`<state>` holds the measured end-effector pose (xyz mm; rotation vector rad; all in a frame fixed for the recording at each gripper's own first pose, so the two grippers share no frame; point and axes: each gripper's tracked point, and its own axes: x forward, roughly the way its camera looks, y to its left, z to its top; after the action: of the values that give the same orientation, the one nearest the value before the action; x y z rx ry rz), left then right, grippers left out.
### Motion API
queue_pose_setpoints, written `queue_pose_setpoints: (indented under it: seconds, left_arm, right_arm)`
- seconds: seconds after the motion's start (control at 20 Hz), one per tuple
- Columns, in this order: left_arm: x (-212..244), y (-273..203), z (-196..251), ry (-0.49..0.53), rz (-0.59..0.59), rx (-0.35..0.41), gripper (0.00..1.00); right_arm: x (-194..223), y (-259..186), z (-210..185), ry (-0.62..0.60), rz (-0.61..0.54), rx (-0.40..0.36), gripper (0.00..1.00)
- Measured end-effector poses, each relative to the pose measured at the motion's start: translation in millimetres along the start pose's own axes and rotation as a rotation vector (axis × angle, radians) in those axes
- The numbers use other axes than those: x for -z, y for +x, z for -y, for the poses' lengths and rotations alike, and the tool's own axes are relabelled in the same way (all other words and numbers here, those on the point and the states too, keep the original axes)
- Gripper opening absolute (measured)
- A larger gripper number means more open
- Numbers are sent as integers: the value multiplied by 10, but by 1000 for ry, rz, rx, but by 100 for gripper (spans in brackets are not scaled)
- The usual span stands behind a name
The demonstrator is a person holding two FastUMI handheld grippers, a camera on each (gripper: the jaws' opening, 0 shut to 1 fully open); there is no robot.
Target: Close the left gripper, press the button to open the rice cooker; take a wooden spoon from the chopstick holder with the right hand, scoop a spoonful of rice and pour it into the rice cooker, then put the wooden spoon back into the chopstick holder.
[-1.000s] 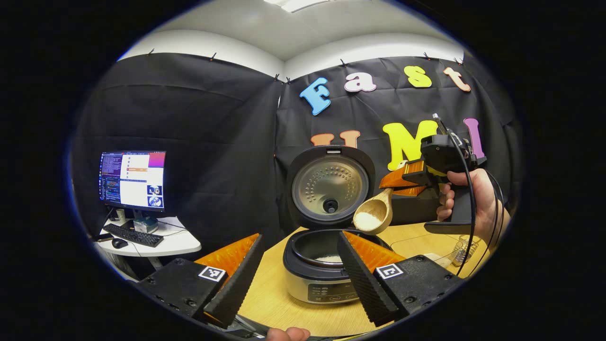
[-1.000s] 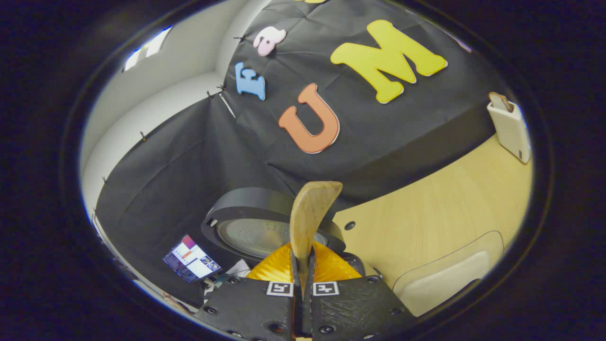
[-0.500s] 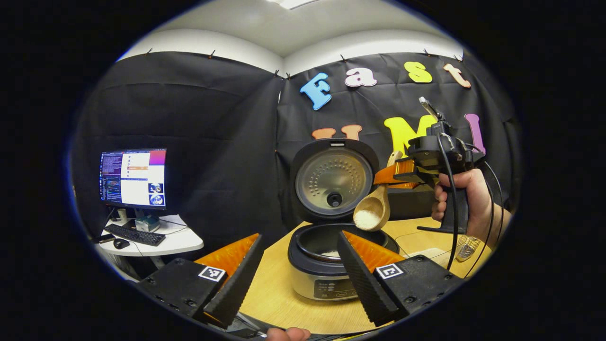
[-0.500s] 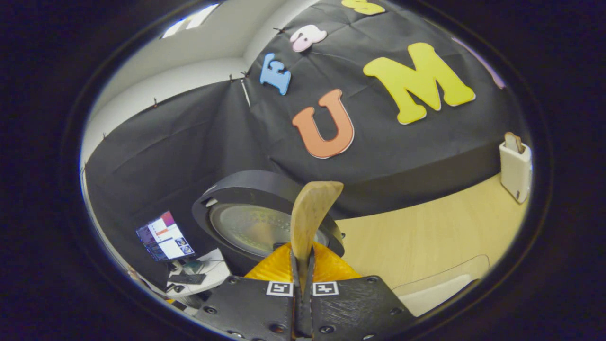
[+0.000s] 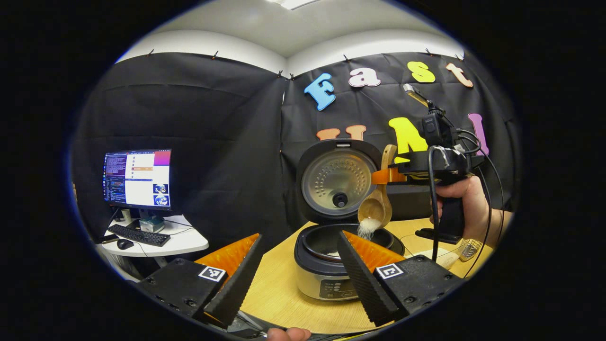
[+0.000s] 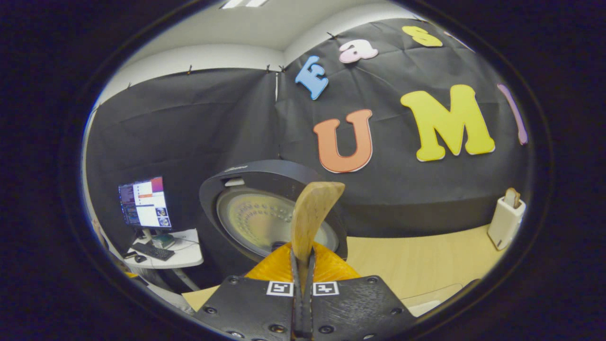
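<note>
Landmark for all positions: the rice cooker (image 5: 331, 270), standing on the wooden table (image 5: 279, 293) with its lid (image 5: 337, 182) swung up and upright behind the pot.

Right gripper (image 5: 386, 175), seen in the left gripper view: held in a hand (image 5: 466, 203) above and to the right of the cooker, fingers clamped on the handle of the wooden spoon (image 5: 376, 208). The spoon hangs bowl-down, tilted over the right part of the pot opening. White rice (image 5: 367, 226) is spilling from the bowl toward the pot (some rice already lies inside the pot).

In the right gripper view, the right gripper (image 6: 303, 265) has its fingers nearly together with the spoon handle (image 6: 310, 215) standing up between them; cooker lid (image 6: 265, 213) directly behind.

Left gripper (image 5: 296, 265): in front of the cooker, fingers spread wide, holding nothing; the cooker shows through the gap.

Far left of the cooker: a monitor (image 5: 138, 179) and keyboard (image 5: 139, 235) on a small white desk (image 5: 161, 244). A white upright holder (image 6: 506, 222) stands on the table well to the cooker's right.
</note>
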<state>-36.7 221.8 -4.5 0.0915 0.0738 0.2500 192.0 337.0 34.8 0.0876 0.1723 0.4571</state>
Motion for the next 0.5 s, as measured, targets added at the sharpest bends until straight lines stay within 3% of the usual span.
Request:
queue_pose_setpoints:
  seconds: [0.5]
  left_arm:
    - [-64,-40,4,6,16,-8,99]
  right_arm:
    - [-4,-3,-251,-281,34,-1,2]
